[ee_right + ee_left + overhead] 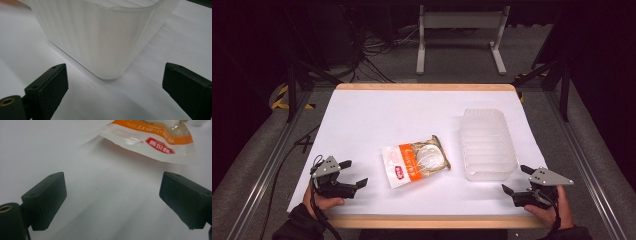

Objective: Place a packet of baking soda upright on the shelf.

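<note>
Both grippers, left gripper [353, 173] and right gripper [518, 179], rest at desk [362, 115] front edge, fingers spread, empty; snack pouch [414, 160] mid-desk beside clear tub [488, 144]. Left gripper view: pouch [150, 142] just ahead, so pinch its flat sealed edge. Right gripper view: tub [105, 37] corner dead ahead, likely steady it.

Table [377, 115]: white top with a pale wooden strip along its far and near edges.
Packet [415, 160] [150, 137]: clear and orange food packet lying flat near the middle of the table, with pale contents visible inside and a red label on its near-left end.
Tub [488, 142] [100, 37]: translucent white, ribbed plastic, standing on the table to the right of the packet, near it but apart.
Floor [462, 65]: grey carpet.
Stand [460, 20]: white metal frame on the floor beyond the table.
Cables [372, 55]: black tangle on the floor at far left.
Rails [262, 170]: metal, running along both sides of the table.
</note>
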A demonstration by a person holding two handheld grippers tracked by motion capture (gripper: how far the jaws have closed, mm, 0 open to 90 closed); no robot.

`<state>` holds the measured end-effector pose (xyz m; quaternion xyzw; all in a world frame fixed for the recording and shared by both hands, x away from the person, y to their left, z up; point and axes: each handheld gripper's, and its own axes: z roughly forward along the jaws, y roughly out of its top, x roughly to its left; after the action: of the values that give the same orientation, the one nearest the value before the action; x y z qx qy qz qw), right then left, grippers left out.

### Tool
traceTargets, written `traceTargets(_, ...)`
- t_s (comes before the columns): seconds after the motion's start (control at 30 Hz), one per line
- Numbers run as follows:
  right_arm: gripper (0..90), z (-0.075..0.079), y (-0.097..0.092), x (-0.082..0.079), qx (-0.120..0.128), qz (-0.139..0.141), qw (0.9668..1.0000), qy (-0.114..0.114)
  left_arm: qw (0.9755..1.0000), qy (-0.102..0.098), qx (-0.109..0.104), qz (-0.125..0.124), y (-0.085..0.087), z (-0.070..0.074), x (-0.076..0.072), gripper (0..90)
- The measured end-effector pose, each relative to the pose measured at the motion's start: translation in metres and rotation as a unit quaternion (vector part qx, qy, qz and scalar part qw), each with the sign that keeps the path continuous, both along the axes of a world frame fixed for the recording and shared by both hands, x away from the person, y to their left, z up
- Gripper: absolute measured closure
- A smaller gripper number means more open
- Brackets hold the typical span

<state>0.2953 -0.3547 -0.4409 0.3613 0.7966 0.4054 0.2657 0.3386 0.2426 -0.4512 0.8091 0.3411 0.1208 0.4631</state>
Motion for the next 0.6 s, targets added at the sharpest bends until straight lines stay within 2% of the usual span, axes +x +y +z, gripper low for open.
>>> traceTargets(0.1,7.2,0.001,0.001,-0.001,-0.002,0.0,1.0,-0.003,0.9997,0.02,-0.012,-0.012,-0.008,0.0,-0.004,10.6)
traceTargets(0.2,7.5,0.003,0.003,-0.001,-0.006,-0.002,1.0,-0.007,0.9983,0.053,-0.01,-0.023,-0.018,-0.001,-0.01,15.0)
traceTargets(0.23,7.5,0.003,0.003,-0.001,-0.006,-0.002,1.0,-0.007,0.9983,0.053,-0.01,-0.023,-0.018,-0.001,-0.01,16.0)
traceTargets(0.3,7.7,0.003,0.006,-0.001,-0.009,-0.001,0.9999,-0.009,0.9971,0.067,-0.012,-0.035,-0.024,-0.001,-0.011,17.9)
traceTargets(0.4,7.8,0.002,0.005,-0.003,-0.012,-0.001,0.9999,-0.005,0.9933,0.104,-0.03,-0.04,-0.033,-0.003,-0.008,21.3)
traceTargets(0.43,7.9,0.002,0.005,-0.003,-0.012,-0.002,0.9999,-0.005,0.992,0.115,-0.031,-0.042,-0.037,-0.005,-0.007,22.8)
traceTargets(0.47,7.9,0.002,0.004,-0.003,-0.012,-0.002,0.9999,-0.007,0.9896,0.131,-0.038,-0.048,-0.041,-0.007,-0.005,23.0)
traceTargets(0.53,8.0,0.003,0.003,-0.002,-0.007,-0.005,0.9999,-0.009,0.9878,0.14,-0.046,-0.051,-0.046,-0.008,-0.003,21.7)
traceTargets(0.57,8.1,0.003,0.003,-0.002,-0.006,-0.006,0.9999,-0.008,0.9862,0.148,-0.057,-0.05,-0.047,-0.008,-0.001,21.8)
traceTargets(0.6,8.1,0.003,0.003,-0.001,-0.007,-0.005,0.9999,-0.007,0.9835,0.159,-0.071,-0.049,-0.048,-0.009,0.001,21.6)
